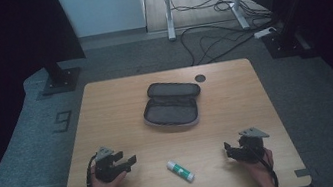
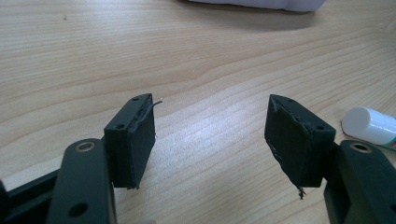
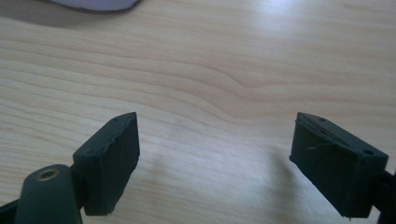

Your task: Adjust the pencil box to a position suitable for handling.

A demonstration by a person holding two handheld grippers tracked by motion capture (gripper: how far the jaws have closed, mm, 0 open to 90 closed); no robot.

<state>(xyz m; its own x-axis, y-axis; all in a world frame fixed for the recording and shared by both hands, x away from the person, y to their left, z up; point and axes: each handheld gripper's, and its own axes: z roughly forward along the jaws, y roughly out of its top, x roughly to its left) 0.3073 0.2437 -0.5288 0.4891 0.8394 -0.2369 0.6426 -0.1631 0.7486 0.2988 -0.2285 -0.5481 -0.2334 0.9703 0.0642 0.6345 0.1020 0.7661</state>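
The left gripper is resting on the bench near its front left corner, released, with nothing but bare wood between the jaws. Just to its right the glue stick is lying flat and slanted, white cap toward the left gripper, well in front of the open grey pencil case at the middle of the bench. At the far right the right gripper is sitting spread wide and empty, pointing inward at the stick.

The step in hand appears to be picking up the glue stick, probably for the case. To do it well, the chosen gripper should be turning so its jaws are straddling the stick across its round body, coming down low and closing near the middle, since the tube could roll away from a skewed pinch.

The left gripper view is catching the white cap of the glue stick beside its right jaw; the right gripper view is giving bare wood and a corner of the case.
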